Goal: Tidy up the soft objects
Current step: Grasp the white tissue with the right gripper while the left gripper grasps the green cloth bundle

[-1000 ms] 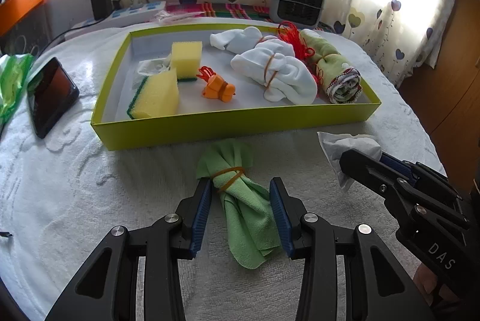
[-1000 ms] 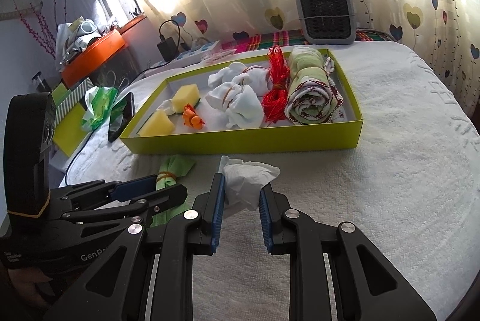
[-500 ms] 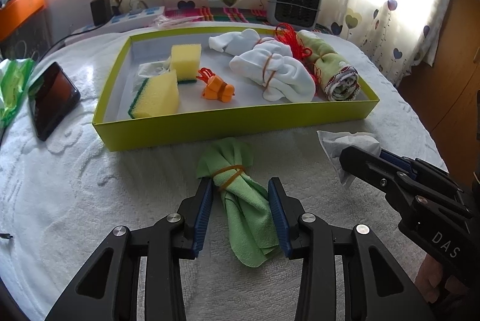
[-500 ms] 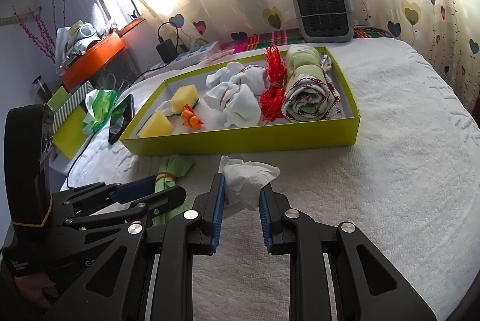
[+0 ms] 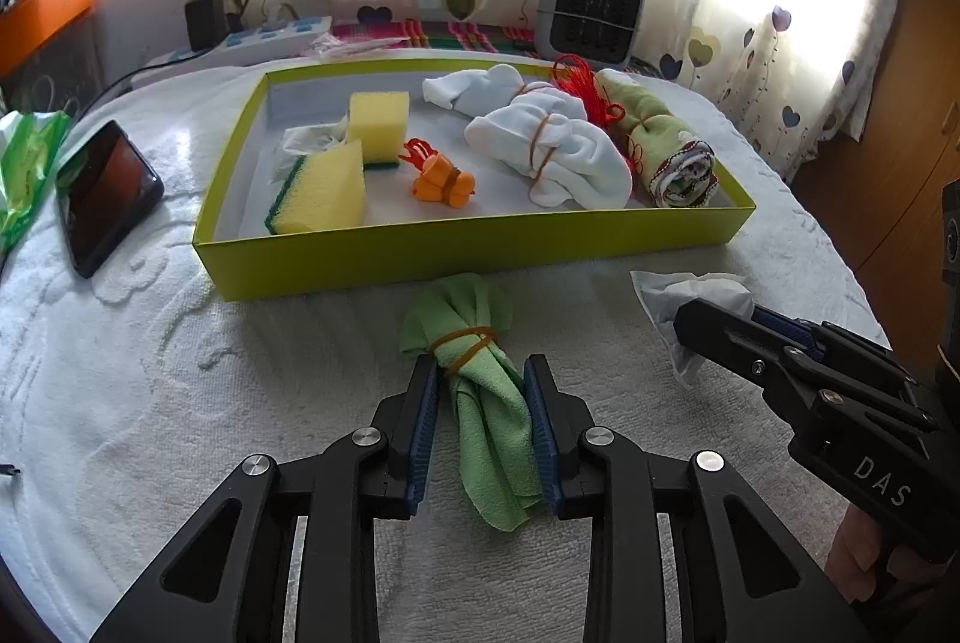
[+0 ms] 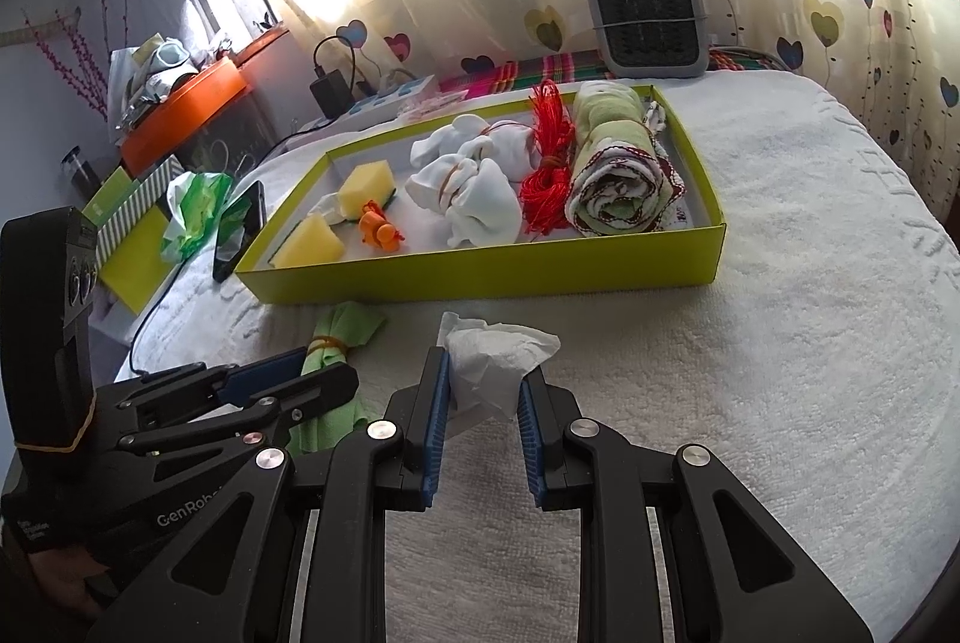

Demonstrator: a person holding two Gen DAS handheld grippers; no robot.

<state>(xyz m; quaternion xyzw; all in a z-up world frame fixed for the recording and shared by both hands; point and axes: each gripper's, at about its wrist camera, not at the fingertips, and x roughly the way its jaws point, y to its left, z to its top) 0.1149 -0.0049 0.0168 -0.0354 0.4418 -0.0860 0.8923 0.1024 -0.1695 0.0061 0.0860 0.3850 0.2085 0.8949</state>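
Left to right on the white bedspread (image 5: 150,403): a black phone (image 5: 102,193) near the left edge; the yellow-green tray (image 5: 480,247) holding sponges (image 5: 324,190) and white sock bundles (image 5: 558,150). Just before the tray's near wall, the left gripper (image 5: 480,373) is closing on the green cloth bundle (image 5: 486,403), pads touching its sides. Further right, the right gripper (image 6: 480,391) is clamped on the crumpled white tissue (image 6: 492,361), near the bedspread's front edge.

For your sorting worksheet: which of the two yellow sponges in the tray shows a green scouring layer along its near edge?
The nearer yellow sponge, by the tray's front-left corner; the other sponge stands behind it.
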